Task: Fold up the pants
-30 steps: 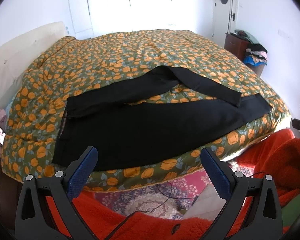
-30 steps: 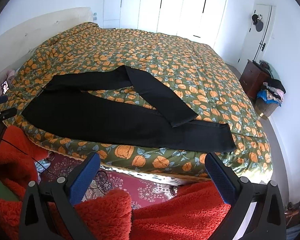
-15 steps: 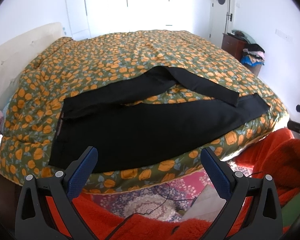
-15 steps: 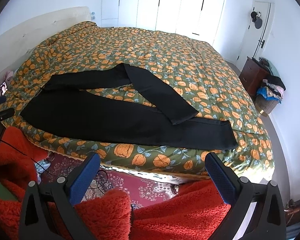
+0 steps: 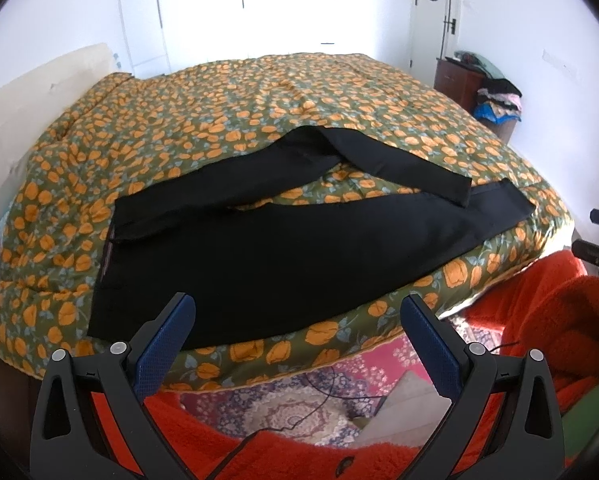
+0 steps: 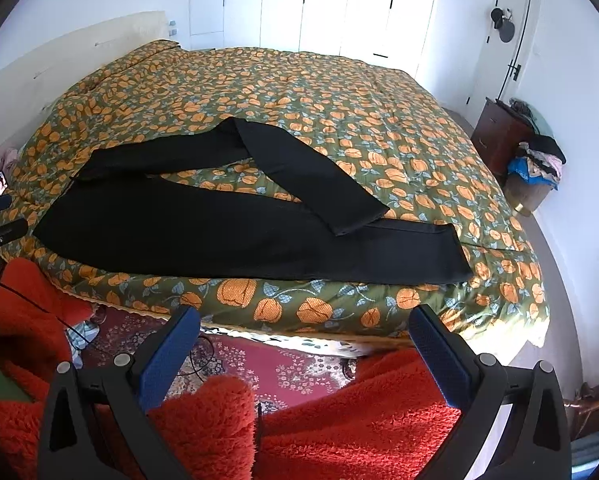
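Pretty clearly someone's bedroom at home. Big bed (image 6: pixel 379 92) with an orange-flower quilt and a cream headboard (image 6: pixel 59 56), white built-in wardrobe doors (image 6: pixel 339 4) along the back wall, a patterned rug (image 6: pixel 283 364) on the floor, a dark wood nightstand (image 6: pixel 499 136), and a basket piled with laundry (image 6: pixel 533 168) by the door (image 6: pixel 507 40).

Both wrist cameras look from beyond the near edge of the bed (image 5: pixel 259 92), facing across it toward the far white wardrobe doors (image 6: pixel 339 4). The left view sits nearer the pants' (image 5: pixel 259 256) waist end, the right view nearer the leg hems. They share the pants, floral quilt and right-hand dresser (image 6: pixel 499 132).
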`<state>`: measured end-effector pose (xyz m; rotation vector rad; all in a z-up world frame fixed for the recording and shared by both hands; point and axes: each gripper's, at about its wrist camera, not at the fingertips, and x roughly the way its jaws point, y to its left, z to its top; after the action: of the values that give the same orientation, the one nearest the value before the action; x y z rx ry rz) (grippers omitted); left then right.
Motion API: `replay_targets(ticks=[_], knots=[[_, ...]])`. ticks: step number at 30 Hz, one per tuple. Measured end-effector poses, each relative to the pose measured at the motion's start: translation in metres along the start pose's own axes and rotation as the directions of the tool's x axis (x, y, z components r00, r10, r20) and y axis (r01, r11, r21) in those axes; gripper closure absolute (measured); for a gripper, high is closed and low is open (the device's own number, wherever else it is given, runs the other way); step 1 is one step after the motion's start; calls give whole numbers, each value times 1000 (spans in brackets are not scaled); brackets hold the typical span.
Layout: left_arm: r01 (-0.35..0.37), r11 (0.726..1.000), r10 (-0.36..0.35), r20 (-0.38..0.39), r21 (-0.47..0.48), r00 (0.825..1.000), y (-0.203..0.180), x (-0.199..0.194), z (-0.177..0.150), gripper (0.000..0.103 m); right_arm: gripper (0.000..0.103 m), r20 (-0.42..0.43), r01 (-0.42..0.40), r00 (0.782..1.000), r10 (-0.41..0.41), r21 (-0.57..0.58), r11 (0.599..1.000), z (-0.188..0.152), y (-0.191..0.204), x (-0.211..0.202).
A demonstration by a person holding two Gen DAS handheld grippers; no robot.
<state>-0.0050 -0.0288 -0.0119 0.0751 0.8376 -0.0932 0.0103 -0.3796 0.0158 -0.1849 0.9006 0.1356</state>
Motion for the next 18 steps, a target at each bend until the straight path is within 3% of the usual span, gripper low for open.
replay_targets(ticks=[10, 15, 18], knots=[[-6, 1000, 7, 85, -13, 996, 9, -2, 28, 1, 0, 26, -63, 998, 64, -44, 997, 7, 14, 8], [-16, 1000, 19, 110, -21, 994, 14, 5, 37, 1, 0, 103, -117, 987, 126, -86, 989, 27, 17, 13], [-4, 999, 8, 103, -35, 995, 16, 12, 41, 1, 0, 153, -93, 981, 118, -162, 982, 43, 11, 49]])
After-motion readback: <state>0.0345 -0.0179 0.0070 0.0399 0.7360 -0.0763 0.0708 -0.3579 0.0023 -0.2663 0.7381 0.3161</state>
